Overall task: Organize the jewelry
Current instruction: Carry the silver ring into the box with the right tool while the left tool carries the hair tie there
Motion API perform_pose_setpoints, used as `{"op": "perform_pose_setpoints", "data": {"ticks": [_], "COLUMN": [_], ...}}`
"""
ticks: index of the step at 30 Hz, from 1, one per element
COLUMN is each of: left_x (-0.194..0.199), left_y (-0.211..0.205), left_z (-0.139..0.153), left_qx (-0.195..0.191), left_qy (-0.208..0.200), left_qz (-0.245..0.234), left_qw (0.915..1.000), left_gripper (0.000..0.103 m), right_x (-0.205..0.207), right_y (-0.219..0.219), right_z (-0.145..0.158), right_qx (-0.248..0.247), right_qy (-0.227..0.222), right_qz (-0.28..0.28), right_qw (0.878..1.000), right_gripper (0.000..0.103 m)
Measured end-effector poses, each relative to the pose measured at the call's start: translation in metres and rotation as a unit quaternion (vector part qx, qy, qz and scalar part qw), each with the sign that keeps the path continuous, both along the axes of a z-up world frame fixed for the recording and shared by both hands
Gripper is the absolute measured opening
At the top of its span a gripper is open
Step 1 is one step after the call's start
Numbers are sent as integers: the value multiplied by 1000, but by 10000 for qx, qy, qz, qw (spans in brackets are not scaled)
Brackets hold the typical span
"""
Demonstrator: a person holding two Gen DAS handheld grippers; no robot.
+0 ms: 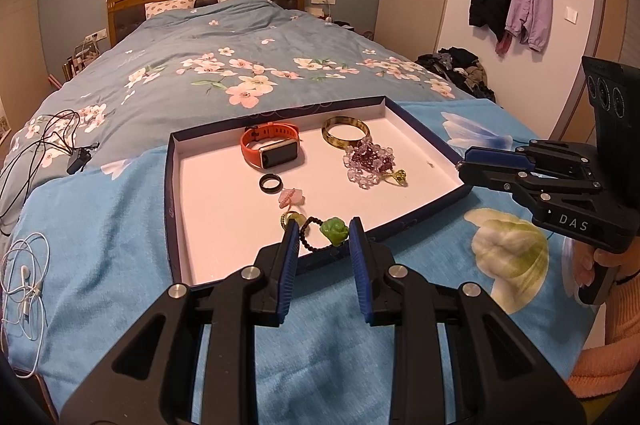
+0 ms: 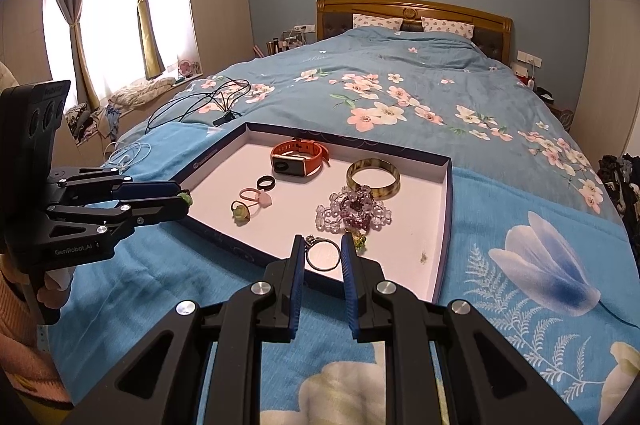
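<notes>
A shallow white tray with a dark blue rim [image 1: 176,193] [image 2: 444,225] lies on the bed. It holds an orange smartwatch [image 1: 272,147] [image 2: 298,157], an amber bangle [image 1: 345,131] [image 2: 373,178], a purple crystal bead bracelet [image 1: 370,159] [image 2: 354,211], a black ring [image 1: 271,182] [image 2: 266,182] and a pink hair tie [image 1: 291,196] [image 2: 256,196]. My left gripper [image 1: 324,231] [image 2: 182,199] is shut on a black bead bracelet with a green charm [image 1: 334,231] at the tray's near edge. My right gripper [image 2: 322,251] [image 1: 464,167] is shut on a thin silver ring [image 2: 324,255] over the tray's near rim.
A blue floral blanket [image 2: 520,265] covers the bed under the tray. Black cables with a plug [image 1: 76,157] and white earphones [image 1: 26,281] lie at the bed's left side. A green-beaded hair tie [image 2: 241,211] sits in the tray.
</notes>
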State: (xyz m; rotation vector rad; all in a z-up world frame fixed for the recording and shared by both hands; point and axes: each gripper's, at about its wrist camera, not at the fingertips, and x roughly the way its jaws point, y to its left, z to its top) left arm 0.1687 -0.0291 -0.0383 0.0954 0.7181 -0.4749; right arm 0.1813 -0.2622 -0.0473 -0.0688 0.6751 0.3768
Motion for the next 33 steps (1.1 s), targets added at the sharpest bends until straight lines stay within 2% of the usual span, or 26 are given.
{"op": "perform_pose_setpoints", "data": {"ticks": [33], "left_x": [26], "left_y": [-1], "left_z": [-4], "left_qx": [69], "left_qy": [4], "left_qz": [98], "left_qw": [9999], "left_gripper": [26], "right_x": [14], "right_y": [3], "right_z": [-2], "right_qx": [4], "right_qy": [54], "right_qz": [27], "right_qw": [10000], "right_gripper": [16]}}
